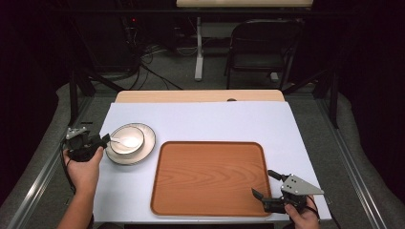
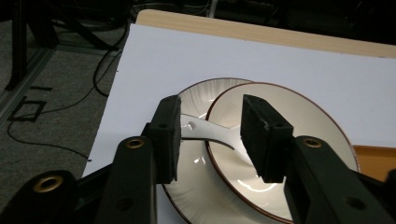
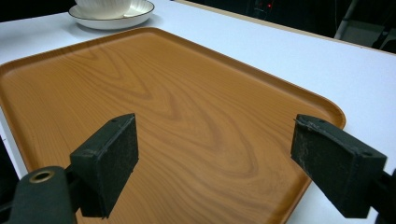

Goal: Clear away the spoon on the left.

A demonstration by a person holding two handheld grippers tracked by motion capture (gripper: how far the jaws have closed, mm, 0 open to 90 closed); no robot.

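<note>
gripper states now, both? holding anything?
Left gripper: open, jaws astride the white ceramic spoon handle, not clamped.
Right gripper: wide open, holding nothing, over the brown wooden tray.

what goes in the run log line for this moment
left gripper: open, jaws astride spoon handle | bowl on plate | right gripper: open over wooden tray, nothing on it

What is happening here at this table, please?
A person holds a gripper in each hand. The left gripper is open, its fingers either side of a spoon handle. The spoon lies in a bowl on a plate. The right gripper is open over the near right corner of an empty wooden tray. Nothing is gripped yet.
</note>
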